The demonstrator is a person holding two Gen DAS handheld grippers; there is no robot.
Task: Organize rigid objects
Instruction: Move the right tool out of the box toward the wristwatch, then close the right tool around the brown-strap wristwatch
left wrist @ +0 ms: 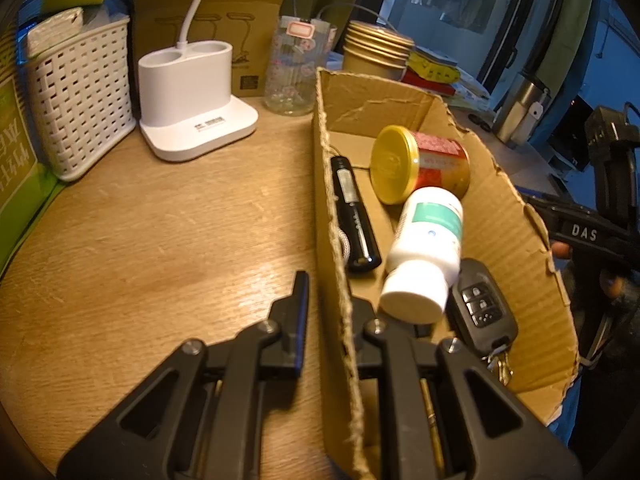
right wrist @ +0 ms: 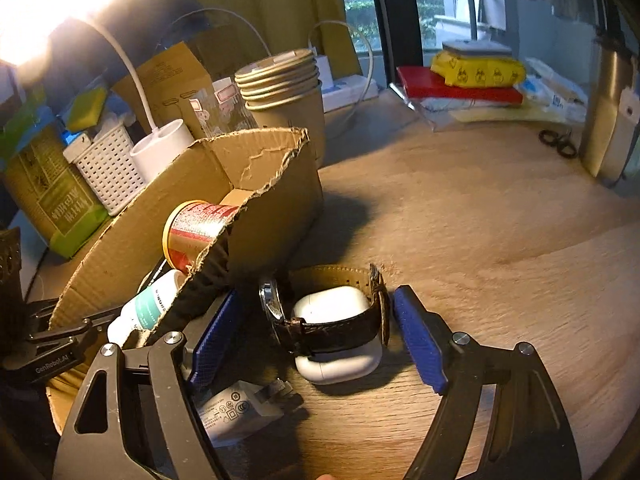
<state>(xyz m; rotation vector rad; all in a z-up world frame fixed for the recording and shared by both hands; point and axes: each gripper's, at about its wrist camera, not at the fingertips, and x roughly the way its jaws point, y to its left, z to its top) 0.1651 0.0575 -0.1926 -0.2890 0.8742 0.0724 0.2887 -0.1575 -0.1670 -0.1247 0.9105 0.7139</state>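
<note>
Watch [right wrist: 336, 320], wrapped round white case [right wrist: 340, 364]: on bench [right wrist: 480, 220], lower centre, between wide-open right gripper [right wrist: 320, 336] jaws, untouched. Left gripper [left wrist: 332, 312] jaws clamp box [left wrist: 340, 280] wall.

A torn cardboard box [left wrist: 400, 92] holds a red tin [left wrist: 420, 164] with a yellow lid on its side, a toppled white pill bottle [left wrist: 424, 252], a black pen-like device [left wrist: 354, 212] and a car key [left wrist: 482, 304]. Just outside the box, a leather-strapped watch [right wrist: 332, 320] wraps a white earbud case [right wrist: 336, 364], a white charger [right wrist: 240, 412] beside it.
</note>
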